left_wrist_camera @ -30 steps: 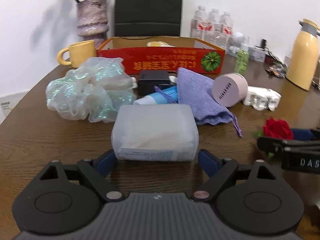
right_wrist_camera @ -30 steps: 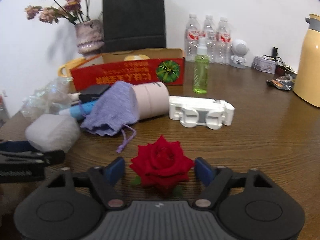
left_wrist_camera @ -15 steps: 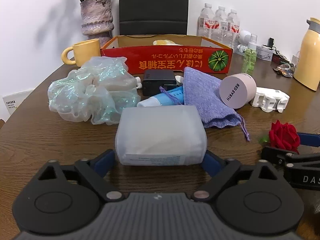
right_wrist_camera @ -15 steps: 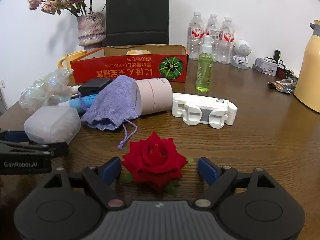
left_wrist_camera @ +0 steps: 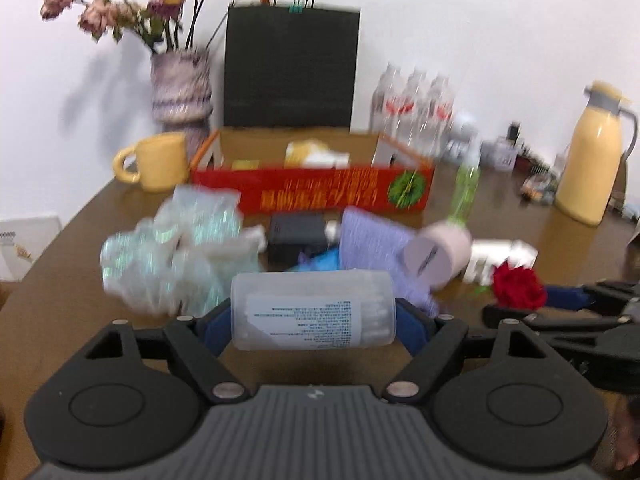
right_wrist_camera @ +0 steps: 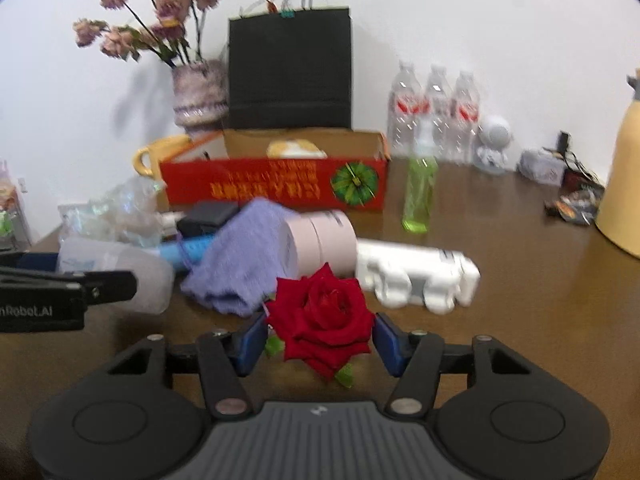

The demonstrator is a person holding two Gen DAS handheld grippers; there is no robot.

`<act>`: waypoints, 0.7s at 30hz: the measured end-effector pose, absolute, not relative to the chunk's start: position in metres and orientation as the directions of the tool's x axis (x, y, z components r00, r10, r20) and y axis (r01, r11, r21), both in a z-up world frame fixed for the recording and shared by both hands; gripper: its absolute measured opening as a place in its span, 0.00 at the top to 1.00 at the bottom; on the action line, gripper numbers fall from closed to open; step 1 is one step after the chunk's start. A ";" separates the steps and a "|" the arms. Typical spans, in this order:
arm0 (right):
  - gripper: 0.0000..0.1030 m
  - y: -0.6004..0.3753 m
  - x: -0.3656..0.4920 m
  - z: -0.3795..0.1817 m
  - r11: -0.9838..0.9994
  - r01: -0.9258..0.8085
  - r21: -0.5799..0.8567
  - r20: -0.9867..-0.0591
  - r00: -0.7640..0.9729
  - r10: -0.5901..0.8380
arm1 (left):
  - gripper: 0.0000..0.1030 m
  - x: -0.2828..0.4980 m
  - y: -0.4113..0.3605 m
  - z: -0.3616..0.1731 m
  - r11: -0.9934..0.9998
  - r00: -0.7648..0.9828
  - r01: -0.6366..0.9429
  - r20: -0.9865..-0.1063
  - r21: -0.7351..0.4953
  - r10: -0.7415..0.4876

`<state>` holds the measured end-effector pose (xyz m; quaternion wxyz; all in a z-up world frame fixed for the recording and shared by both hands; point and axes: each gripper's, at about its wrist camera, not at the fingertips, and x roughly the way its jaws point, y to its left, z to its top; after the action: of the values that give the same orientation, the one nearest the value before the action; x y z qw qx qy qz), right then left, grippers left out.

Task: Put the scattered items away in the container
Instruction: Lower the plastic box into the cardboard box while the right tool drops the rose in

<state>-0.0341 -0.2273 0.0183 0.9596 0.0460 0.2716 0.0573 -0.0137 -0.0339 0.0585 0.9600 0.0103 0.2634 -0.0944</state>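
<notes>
My left gripper (left_wrist_camera: 313, 322) is shut on a translucent white plastic box (left_wrist_camera: 313, 310) with a label and holds it above the table. My right gripper (right_wrist_camera: 320, 340) is shut on a red rose (right_wrist_camera: 322, 322), also lifted off the table. The red cardboard box (left_wrist_camera: 312, 192) stands open at the back, with yellow and white items inside; it also shows in the right wrist view (right_wrist_camera: 276, 186). On the table before it lie an iridescent scrunched bag (left_wrist_camera: 176, 256), a black block (left_wrist_camera: 296, 234), a purple pouch (right_wrist_camera: 244, 264), a pink cylinder (right_wrist_camera: 320, 240) and a white plastic piece (right_wrist_camera: 416, 278).
A yellow mug (left_wrist_camera: 156, 162), a vase of dried flowers (left_wrist_camera: 182, 92) and a black paper bag (left_wrist_camera: 290, 68) stand behind the box. Water bottles (right_wrist_camera: 434, 112), a green spray bottle (right_wrist_camera: 420, 192), a small white figure (right_wrist_camera: 494, 142) and a yellow thermos (left_wrist_camera: 592, 156) stand to the right.
Both grippers have closed on their items and lifted them off the table; the views have risen and now look down into the red box.
</notes>
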 end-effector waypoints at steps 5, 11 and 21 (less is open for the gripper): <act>0.45 -0.228 -0.015 0.049 0.985 -0.136 0.104 -0.453 0.875 0.168 | 0.19 0.012 -0.033 0.091 0.977 0.870 0.213 -0.450 -0.027 -0.202; 0.45 -0.227 0.058 0.094 0.979 -0.182 0.091 -0.428 0.880 0.203 | 0.19 0.096 -0.037 0.135 0.980 0.893 0.200 -0.415 0.020 -0.174; 0.45 -0.221 0.252 0.107 0.959 -0.115 0.259 -0.634 0.728 0.259 | 0.19 0.270 -0.019 0.112 0.998 0.806 0.060 -0.591 0.029 -0.032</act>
<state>0.2516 -0.2207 0.1068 0.9240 0.1015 0.3544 0.1013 0.2699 -0.0185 0.1124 0.9499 0.0231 0.3106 -0.0242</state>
